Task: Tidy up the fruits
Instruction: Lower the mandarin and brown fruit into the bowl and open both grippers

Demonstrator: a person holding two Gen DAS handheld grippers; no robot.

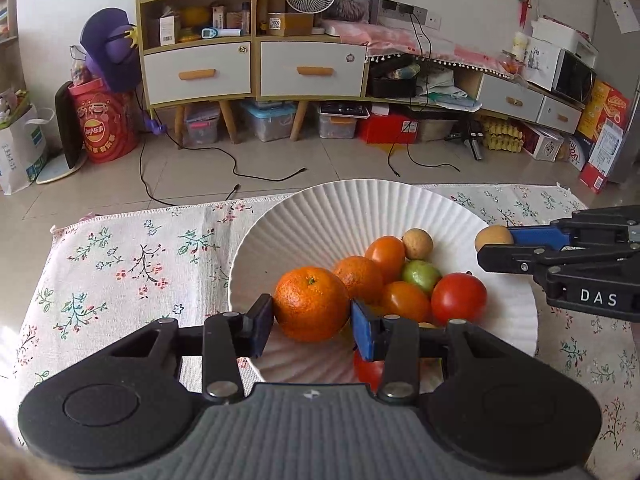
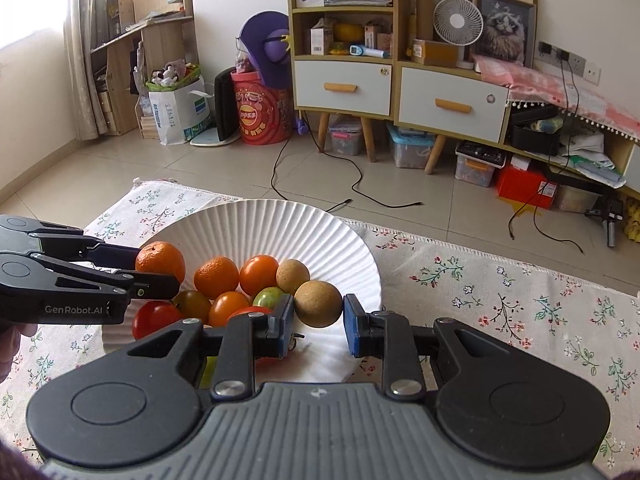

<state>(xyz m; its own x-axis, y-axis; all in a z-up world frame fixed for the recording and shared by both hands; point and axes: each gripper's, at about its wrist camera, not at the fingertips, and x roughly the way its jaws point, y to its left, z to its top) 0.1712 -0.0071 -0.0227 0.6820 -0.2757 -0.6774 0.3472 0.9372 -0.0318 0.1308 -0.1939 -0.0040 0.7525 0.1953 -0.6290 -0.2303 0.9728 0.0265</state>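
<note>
On the floral tablecloth (image 1: 120, 264), over the white ribbed plate (image 1: 340, 216), the left gripper (image 1: 312, 320) pinches a firm, dimpled mandarin (image 1: 310, 304) at its middle while the right gripper (image 2: 318, 322) pinches a light, hard-shelled brown fruit (image 2: 319, 303) between its pads.

Matt ribbed plate (image 1: 340, 216), dimpled orange (image 1: 310, 302)

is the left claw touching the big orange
Touching: the left wrist view shows the left claw with both pads pressed against the mandarin orange.
</note>
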